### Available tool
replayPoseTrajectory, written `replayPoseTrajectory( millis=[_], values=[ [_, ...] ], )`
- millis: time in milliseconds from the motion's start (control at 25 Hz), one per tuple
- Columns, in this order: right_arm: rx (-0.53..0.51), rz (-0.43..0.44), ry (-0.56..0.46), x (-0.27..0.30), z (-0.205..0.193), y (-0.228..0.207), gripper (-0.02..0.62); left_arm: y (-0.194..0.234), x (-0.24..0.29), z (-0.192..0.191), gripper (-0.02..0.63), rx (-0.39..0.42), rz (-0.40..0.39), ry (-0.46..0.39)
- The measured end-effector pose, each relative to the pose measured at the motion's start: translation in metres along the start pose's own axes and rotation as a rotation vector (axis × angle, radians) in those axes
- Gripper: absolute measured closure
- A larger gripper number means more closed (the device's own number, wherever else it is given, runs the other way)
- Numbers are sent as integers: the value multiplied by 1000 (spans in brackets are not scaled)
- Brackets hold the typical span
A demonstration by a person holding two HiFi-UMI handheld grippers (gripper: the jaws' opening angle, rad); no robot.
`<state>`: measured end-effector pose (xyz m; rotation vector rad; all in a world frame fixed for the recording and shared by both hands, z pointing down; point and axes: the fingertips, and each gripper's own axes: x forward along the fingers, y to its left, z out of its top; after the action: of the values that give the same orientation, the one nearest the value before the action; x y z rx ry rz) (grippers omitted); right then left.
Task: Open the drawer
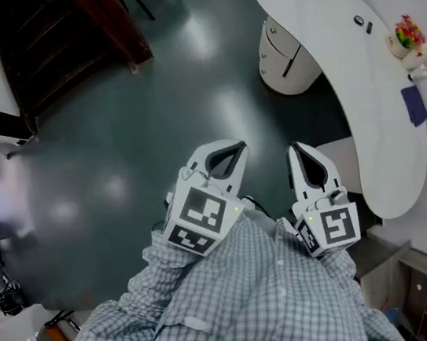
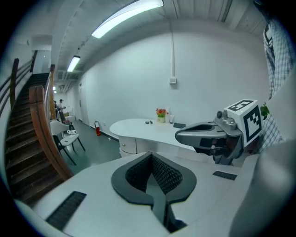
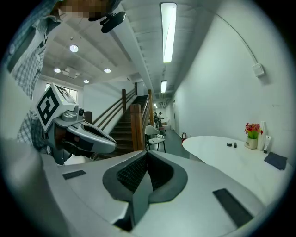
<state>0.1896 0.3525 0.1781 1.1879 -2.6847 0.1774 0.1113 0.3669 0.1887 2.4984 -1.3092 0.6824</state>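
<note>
A rounded white drawer cabinet (image 1: 284,56) stands under the far end of a curved white desk (image 1: 341,67); in the left gripper view the cabinet (image 2: 128,146) shows below the desk top, some way off. Both grippers are held close to my checked shirt, far from the cabinet. My left gripper (image 1: 224,160) is shut with nothing in it, its dark pads meeting (image 2: 150,157). My right gripper (image 1: 307,161) is also shut and empty (image 3: 147,155), pointing towards the desk's near end. Each gripper shows in the other's view: the right gripper (image 2: 181,135) and the left gripper (image 3: 111,144).
On the desk are a flower pot (image 1: 408,37), a dark blue pad (image 1: 414,105) and two small dark items (image 1: 362,23). A wooden staircase (image 1: 58,38) rises at the left with a chair (image 2: 69,136) beside it. Dark green floor (image 1: 152,135) lies between me and the cabinet.
</note>
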Motion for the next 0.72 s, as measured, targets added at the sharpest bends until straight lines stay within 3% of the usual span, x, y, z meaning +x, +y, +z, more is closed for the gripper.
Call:
replayPoseTrajectory(
  millis=[280, 720],
  values=[
    [0, 27, -1, 3, 0, -2, 586, 8, -4, -1, 603, -32, 40, -2],
    [0, 45, -18, -31, -9, -30, 586, -23, -11, -6, 603, -82, 126, 2]
  ],
)
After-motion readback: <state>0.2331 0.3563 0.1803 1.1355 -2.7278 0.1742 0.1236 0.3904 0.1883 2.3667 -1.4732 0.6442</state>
